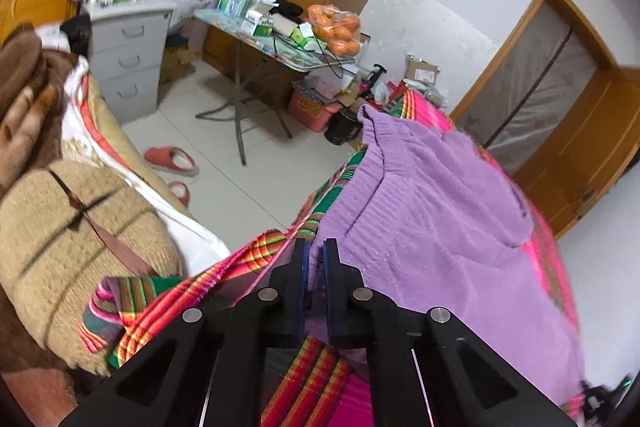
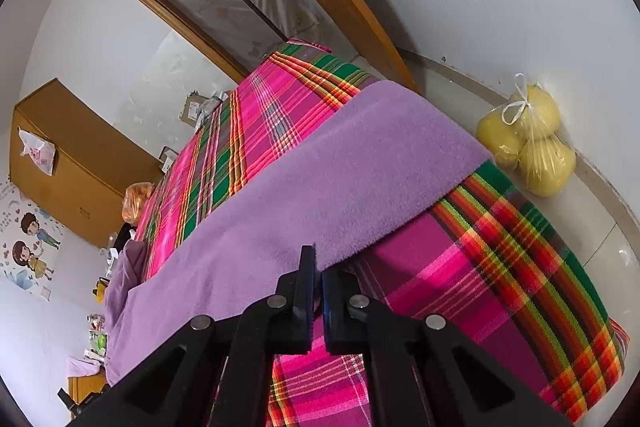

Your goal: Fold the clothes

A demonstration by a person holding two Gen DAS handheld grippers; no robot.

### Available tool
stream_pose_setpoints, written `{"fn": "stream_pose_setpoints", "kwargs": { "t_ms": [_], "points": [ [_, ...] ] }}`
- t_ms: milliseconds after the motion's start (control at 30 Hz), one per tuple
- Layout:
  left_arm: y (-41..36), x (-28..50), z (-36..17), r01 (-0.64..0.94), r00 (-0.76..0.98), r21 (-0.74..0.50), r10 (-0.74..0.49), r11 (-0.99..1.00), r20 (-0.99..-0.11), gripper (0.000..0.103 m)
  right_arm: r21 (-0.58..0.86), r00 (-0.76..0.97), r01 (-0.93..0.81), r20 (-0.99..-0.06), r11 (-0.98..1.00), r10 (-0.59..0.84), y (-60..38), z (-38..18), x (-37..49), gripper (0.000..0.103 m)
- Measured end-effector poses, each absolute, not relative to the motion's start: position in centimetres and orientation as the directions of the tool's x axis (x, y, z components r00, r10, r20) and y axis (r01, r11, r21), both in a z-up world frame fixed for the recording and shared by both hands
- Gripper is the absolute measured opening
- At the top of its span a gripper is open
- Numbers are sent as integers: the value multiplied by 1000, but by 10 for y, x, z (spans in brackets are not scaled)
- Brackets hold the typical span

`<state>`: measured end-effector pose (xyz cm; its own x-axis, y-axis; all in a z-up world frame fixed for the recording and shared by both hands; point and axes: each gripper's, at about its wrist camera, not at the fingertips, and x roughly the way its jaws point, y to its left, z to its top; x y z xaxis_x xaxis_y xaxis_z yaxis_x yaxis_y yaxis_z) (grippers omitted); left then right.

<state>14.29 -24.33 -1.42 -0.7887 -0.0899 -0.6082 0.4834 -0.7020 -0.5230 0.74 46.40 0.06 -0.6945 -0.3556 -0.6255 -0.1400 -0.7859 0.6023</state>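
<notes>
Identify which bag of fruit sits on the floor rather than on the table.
The yellow fruit bag, tied with white ribbon, by the wall. The orange bag sits on the table.

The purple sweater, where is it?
The purple sweater lies spread on the pink plaid bedspread, right in front of both tongs, in both wrist views.

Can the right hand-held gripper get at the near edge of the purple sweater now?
Probably yes. The right hand-held gripper sits right at the purple sweater edge on the plaid bedsheet, its jaws nearly closed there, and nothing lies between them.
</notes>
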Motion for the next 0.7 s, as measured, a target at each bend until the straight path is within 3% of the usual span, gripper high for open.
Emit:
{"fn": "stream_pose_setpoints", "kwargs": {
  "t_ms": [100,233,400,600,700],
  "points": [
    [-255,156,-16,472,-806,-602,-39,-644,-591,8,603,-690,-142,-629,-785,-359,465,-1,7,3],
    [-247,172,-12,453,-813,-613,-17,-647,-583,23,599,-685,-142,-634,-788,-358,464,-1,5,3],
    [-238,178,-15,446,-803,-626,22,-640,-595,25,596,-682,-143,-638,-790,-357,462,-1,3,3],
    [-236,165,-20,422,-818,-664,57,-617,-572,37,606,-685,-144,-631,-782,-363,464,-3,5,4],
    [-235,159,-22,410,-832,-678,56,-610,-553,37,618,-687,-146,-625,-772,-370,466,-4,7,4]
  ]
}}
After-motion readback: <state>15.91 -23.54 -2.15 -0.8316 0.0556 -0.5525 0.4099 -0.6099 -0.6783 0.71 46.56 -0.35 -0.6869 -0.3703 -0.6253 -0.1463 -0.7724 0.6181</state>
